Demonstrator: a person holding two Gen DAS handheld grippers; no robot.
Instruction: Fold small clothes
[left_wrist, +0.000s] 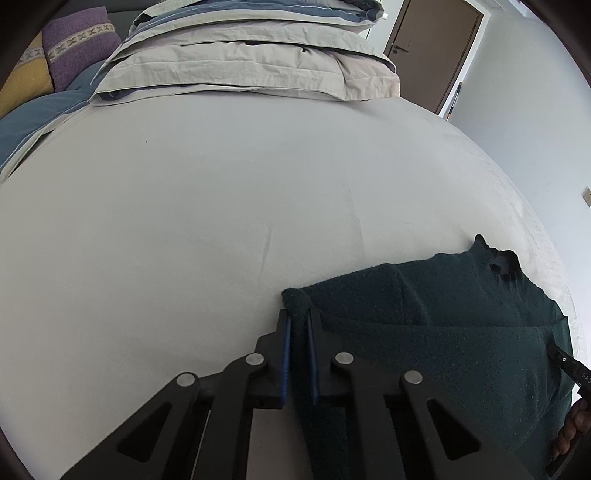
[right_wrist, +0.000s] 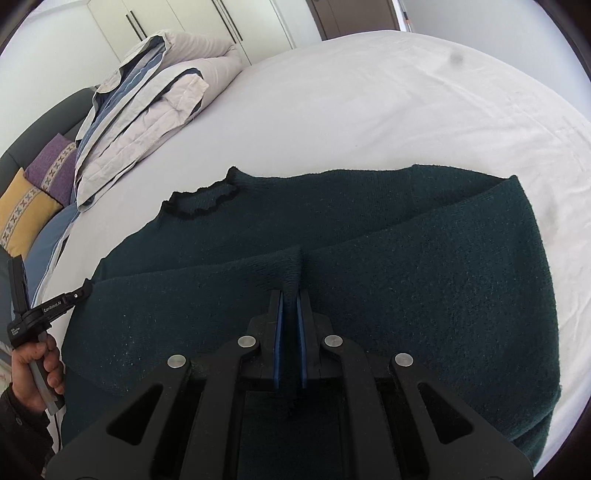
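Right wrist: folded duvet (right_wrist: 147, 107) lies beyond green sweater (right_wrist: 369, 258).

A dark green knit sweater (right_wrist: 369, 229) with a black-trimmed collar is lying partly folded on the bed, sleeve folded across.

Both grippers angled downward, jaws pinched together
Left gripper (left_wrist: 298, 321) and right gripper (right_wrist: 290, 295) each clamp dark fabric between blue pads

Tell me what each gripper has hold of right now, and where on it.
Both hold the dark green sweater: the left gripper pinches its outer corner, the right gripper a ridge of fabric mid-garment.
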